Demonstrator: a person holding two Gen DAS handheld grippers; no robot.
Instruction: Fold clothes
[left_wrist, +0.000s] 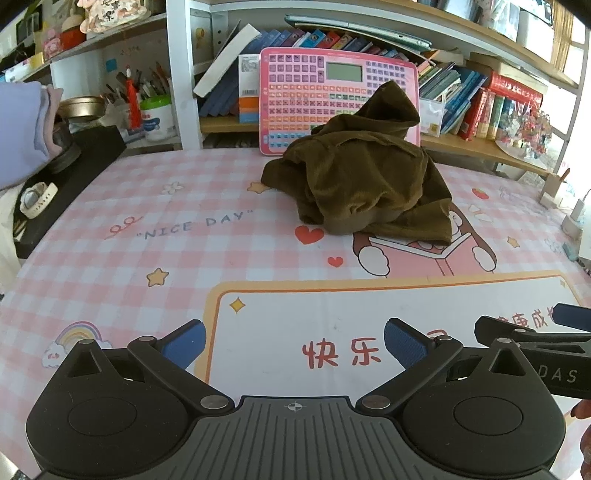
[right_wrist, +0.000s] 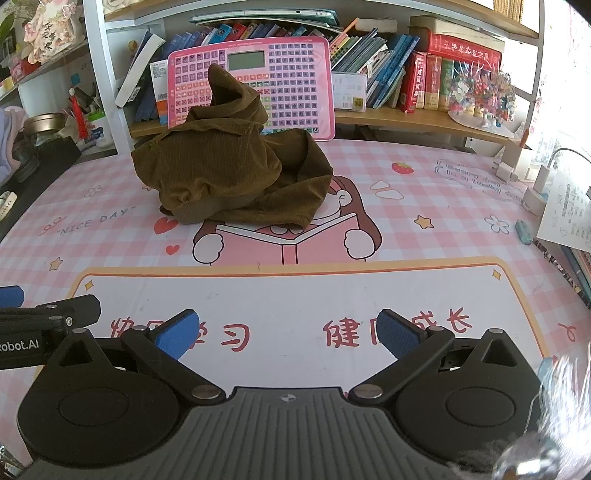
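Pre-grasp: garment not yet touched, nothing folded.
Brown garment (left_wrist: 364, 173) sat crumpled in a heap at far-centre of the pink desk mat (left_wrist: 147, 258), peak leaning vs the pink keyboard toy (left_wrist: 295, 92). Left gripper (left_wrist: 293, 345) & right gripper (right_wrist: 288, 334) hovered side by side over near edge, both w/ fingers spread, empty. Likely next: reach fwd, find hem/corners, pull it flat.

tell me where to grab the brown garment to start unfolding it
Probably the loose flat flap of the brown garment lying on the mat at its near right. It is thin and spread low, so the open right gripper could slide in from the near side. The peaked top is bunched and thicker.
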